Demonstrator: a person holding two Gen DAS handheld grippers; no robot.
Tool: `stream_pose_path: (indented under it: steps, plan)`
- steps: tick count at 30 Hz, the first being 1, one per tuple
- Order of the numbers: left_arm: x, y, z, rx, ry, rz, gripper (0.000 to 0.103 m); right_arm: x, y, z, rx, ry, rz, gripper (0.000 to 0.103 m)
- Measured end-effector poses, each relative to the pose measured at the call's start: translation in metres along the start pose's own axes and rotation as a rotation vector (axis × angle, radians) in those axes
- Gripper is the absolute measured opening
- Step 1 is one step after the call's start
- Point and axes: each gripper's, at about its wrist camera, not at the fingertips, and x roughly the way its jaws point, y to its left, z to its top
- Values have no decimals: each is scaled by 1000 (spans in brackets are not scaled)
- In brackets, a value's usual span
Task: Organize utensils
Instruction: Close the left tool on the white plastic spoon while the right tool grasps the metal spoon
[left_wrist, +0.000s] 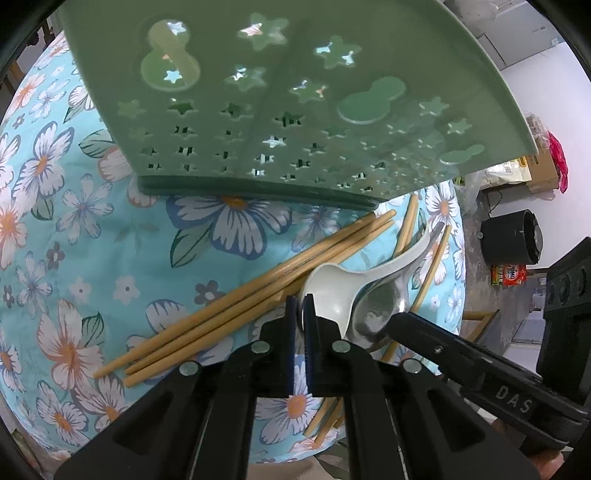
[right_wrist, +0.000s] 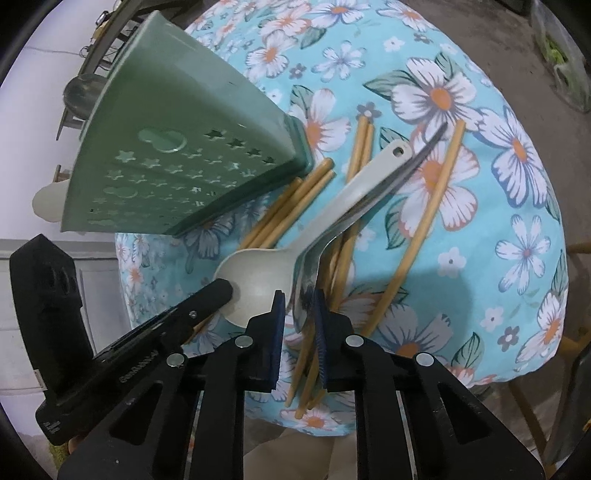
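A white spoon (left_wrist: 332, 284) and a metal spoon (left_wrist: 380, 310) lie nested on several bamboo chopsticks (left_wrist: 221, 314) on the floral tablecloth. My left gripper (left_wrist: 300, 306) is shut on the rim of the white spoon's bowl. In the right wrist view, my right gripper (right_wrist: 299, 306) stands narrowly open around the metal spoon's bowl (right_wrist: 304, 291), with a sliver of cloth showing by its left pad. The white spoon (right_wrist: 258, 273) lies just left of it, with the left gripper's finger (right_wrist: 210, 295) on it. A green perforated utensil holder (left_wrist: 277, 92) stands behind the pile.
The round table's edge (left_wrist: 461, 258) drops off just right of the spoons. On the floor beyond are a black appliance (left_wrist: 511, 236) and a cardboard box (left_wrist: 539, 170). Loose chopsticks (right_wrist: 424, 229) spread to the right of the spoon handles. Open cloth (left_wrist: 74, 221) lies to the left.
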Motion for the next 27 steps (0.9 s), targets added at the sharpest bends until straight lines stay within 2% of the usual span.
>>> stream_pose_path:
  steps: [8,17,27]
  plan:
    - [2,0,0,2,-3,5,3,9,3,4,0,9,-4,14]
    - [3,0,0,-3,-2,3,3,29,11,5,12,24,-7,7]
    - [13,3,-2,-24,29,-2,3,37,-3,5,85,38,37,6]
